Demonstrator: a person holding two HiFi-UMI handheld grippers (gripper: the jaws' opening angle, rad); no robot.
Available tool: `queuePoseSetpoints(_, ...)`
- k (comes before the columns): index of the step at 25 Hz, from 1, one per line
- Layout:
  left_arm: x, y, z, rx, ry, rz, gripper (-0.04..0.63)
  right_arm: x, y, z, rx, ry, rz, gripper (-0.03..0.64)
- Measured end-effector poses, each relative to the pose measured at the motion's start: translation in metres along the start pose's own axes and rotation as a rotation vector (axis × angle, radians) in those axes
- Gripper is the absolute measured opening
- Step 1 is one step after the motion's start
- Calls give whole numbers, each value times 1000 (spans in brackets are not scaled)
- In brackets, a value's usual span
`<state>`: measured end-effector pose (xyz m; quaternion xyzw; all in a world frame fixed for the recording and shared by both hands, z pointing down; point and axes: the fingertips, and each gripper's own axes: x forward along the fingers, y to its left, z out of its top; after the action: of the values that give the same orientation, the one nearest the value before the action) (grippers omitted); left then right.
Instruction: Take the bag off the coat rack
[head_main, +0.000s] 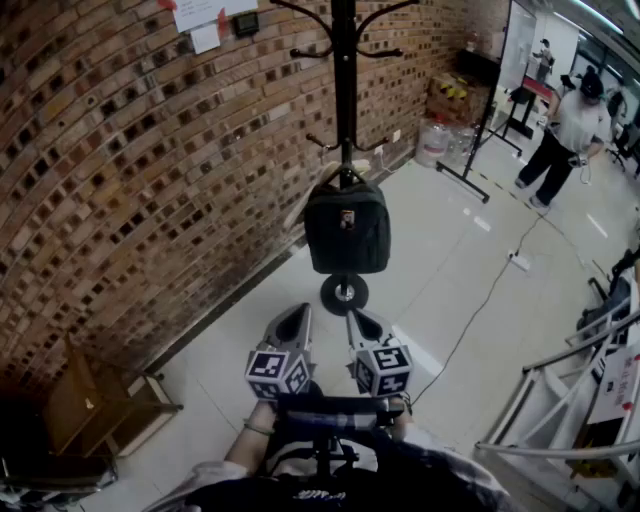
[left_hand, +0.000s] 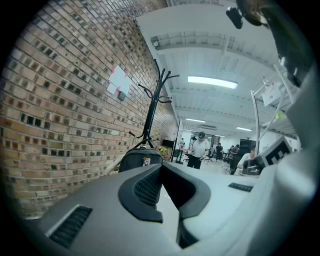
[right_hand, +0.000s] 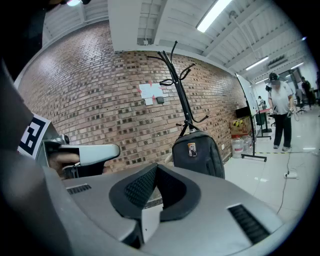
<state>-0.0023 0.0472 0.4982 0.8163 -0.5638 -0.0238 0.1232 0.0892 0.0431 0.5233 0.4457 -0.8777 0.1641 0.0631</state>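
Observation:
A black bag (head_main: 346, 232) hangs by its top handle from a low hook of the black coat rack (head_main: 343, 90), which stands against the brick wall. The rack's round base (head_main: 344, 294) shows just below the bag. My left gripper (head_main: 296, 322) and right gripper (head_main: 360, 326) are held side by side below the base, well short of the bag, both shut with nothing between the jaws. In the left gripper view the bag (left_hand: 140, 159) sits beyond the left gripper (left_hand: 161, 167). From the right gripper view, the bag (right_hand: 197, 152) hangs ahead and to the right of the right gripper (right_hand: 156, 167).
The brick wall (head_main: 120, 170) runs along the left, with a wooden rack (head_main: 95, 405) at its foot. A cable (head_main: 480, 310) crosses the pale floor. A metal railing (head_main: 560, 400) stands at the right. A person (head_main: 565, 135) stands far back right near water jugs (head_main: 435, 140).

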Motion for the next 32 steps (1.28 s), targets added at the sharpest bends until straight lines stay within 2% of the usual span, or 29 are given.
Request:
queuePoseSetpoints(8,51,42,9,23,3,-36,5,72,-13,16,37,-8,-6,2)
queuePoseSetpoints(14,106,90,31,15,19,-99,5,139,-27,48,88,-16,-62,3)
queuePoseSetpoints(21,174,137,55,40,29,-191,5,212,-48,83,117,-57,-140,7)
queuePoseSetpoints(23,188,145,58,45,37,-222,5,228,-58,91,138,-66,-169,46)
queuePoseSetpoints(26,206,153,60,36,42,-262,5,246,-72,105,148,-85,-220,67)
queuePoseSetpoints(32,225,160,57,8,69,-299,5,272,-92,134,169,-116,-289,124)
